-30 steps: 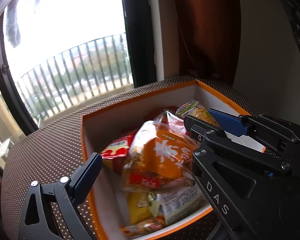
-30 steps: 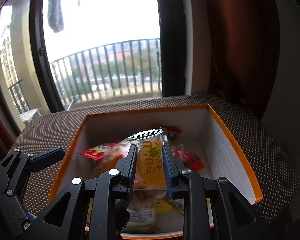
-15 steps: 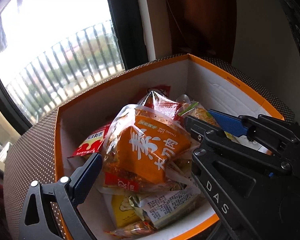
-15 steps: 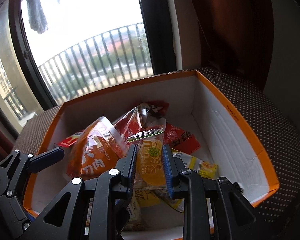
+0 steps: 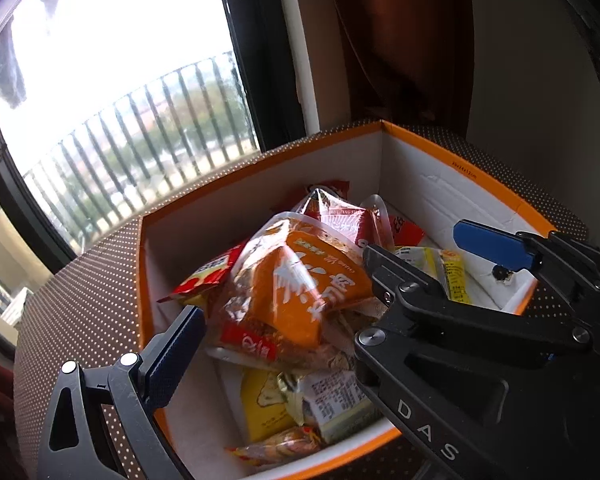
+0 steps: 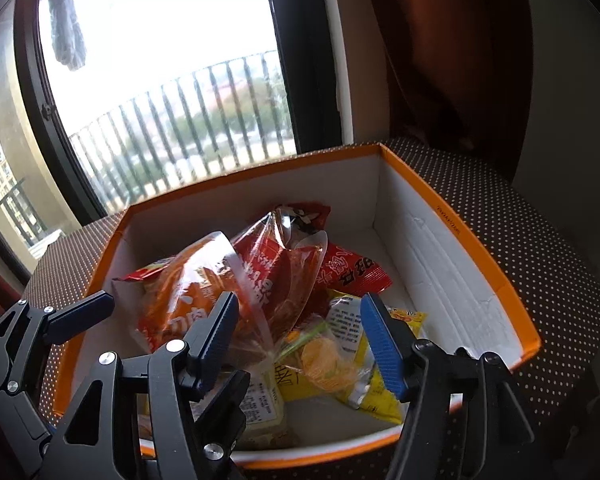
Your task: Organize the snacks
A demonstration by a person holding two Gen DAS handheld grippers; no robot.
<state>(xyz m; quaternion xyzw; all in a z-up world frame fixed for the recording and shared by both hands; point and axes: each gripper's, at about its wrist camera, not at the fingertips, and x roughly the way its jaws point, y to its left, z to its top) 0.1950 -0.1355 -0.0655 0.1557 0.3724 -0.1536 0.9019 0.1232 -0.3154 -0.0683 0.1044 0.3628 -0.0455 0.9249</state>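
An orange-rimmed white box (image 6: 452, 232) on a dotted brown surface holds a heap of snack packets. My right gripper (image 6: 300, 304) hangs over its near side. Its jaws are opening, and the pads touch nothing. Below them lies a small clear packet of yellow snack (image 6: 324, 360) on other packets. A big orange packet (image 5: 300, 280) and a red one (image 6: 276, 276) top the heap. My left gripper (image 5: 300, 316) is open over the box's left part. Only its left finger (image 5: 176, 344) shows; the right gripper (image 5: 416, 240) hides the other.
The dotted brown surface (image 6: 540, 240) surrounds the box. Behind it are a window with balcony railings (image 6: 188, 120) and a brown curtain (image 6: 440, 60) at the back right. White box floor (image 6: 440, 320) shows bare along the right wall.
The right gripper came down into the box with the yellow packet, then its jaws parted and the packet dropped onto the heap. The left gripper stays open in about the same place.
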